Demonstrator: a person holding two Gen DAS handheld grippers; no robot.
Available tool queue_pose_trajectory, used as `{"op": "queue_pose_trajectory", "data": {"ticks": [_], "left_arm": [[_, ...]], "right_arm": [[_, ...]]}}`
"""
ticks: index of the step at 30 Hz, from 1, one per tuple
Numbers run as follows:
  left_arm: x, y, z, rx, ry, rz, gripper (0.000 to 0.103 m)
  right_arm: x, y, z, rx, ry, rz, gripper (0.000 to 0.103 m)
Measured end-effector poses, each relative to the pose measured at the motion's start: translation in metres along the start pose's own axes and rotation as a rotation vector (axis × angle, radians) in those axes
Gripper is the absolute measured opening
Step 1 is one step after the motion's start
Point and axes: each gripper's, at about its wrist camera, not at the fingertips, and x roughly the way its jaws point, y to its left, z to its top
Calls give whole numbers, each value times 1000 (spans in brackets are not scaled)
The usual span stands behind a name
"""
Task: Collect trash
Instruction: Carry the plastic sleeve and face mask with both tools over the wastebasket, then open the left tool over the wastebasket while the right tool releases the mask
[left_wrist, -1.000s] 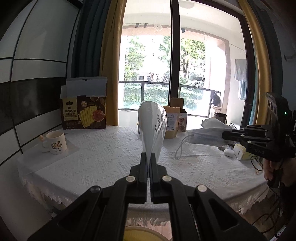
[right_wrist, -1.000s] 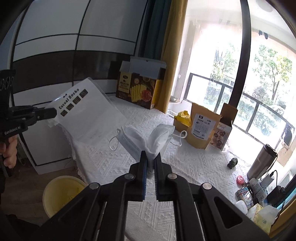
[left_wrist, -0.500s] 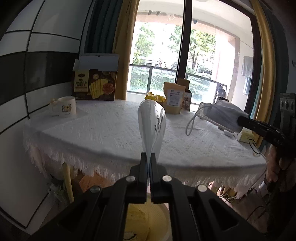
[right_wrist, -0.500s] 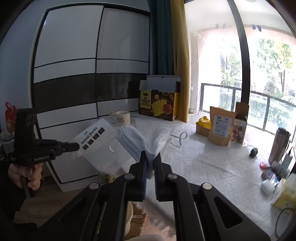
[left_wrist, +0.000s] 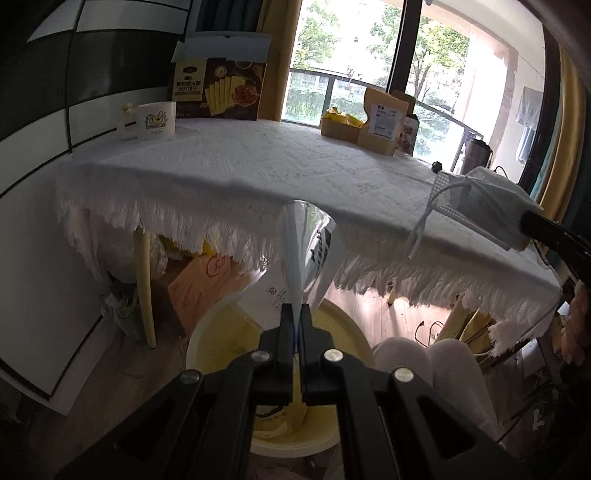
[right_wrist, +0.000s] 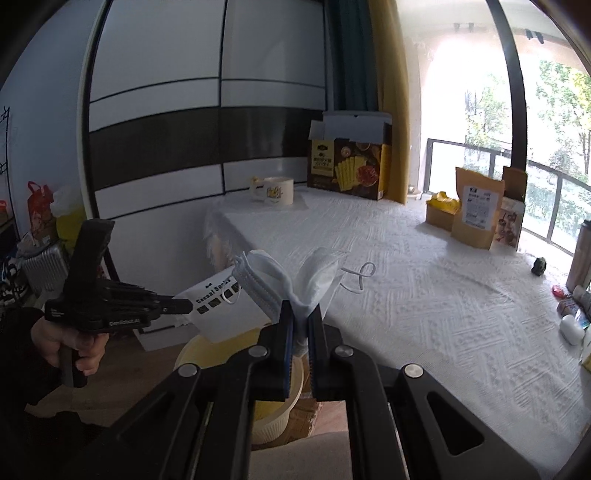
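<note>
Held a plastic bag in left gripper, a face mask in right gripper (both clamped); next, release over yellow bin.

The left hand-held gripper has come down from above the desk to below its fringed edge; its clear plastic bag now hangs over the yellow bin; the right hand-held gripper has moved its face mask off the desktop toward that bin.
</note>
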Motion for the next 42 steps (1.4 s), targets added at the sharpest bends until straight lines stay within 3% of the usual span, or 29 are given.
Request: {"op": "queue_pose_trajectory", "data": {"ticks": [12, 26, 29, 31, 33, 42], "left_arm": [[35, 39, -32, -102, 150, 70, 2], [70, 60, -58, -155, 287, 70, 3], [75, 60, -59, -158, 303, 70, 10], [75, 61, -59, -163, 306, 66, 28], [74, 62, -59, -169, 298, 55, 35], [66, 68, -52, -178, 256, 57, 39]], "right_arm": [[55, 13, -41, -2, 166, 52, 6], [119, 35, -71, -32, 335, 126, 6], [130, 43, -77, -46, 366, 146, 6], [138, 49, -80, -57, 388, 161, 6], [145, 53, -83, -66, 409, 170, 6], [173, 64, -93, -92, 503, 185, 6]]}}
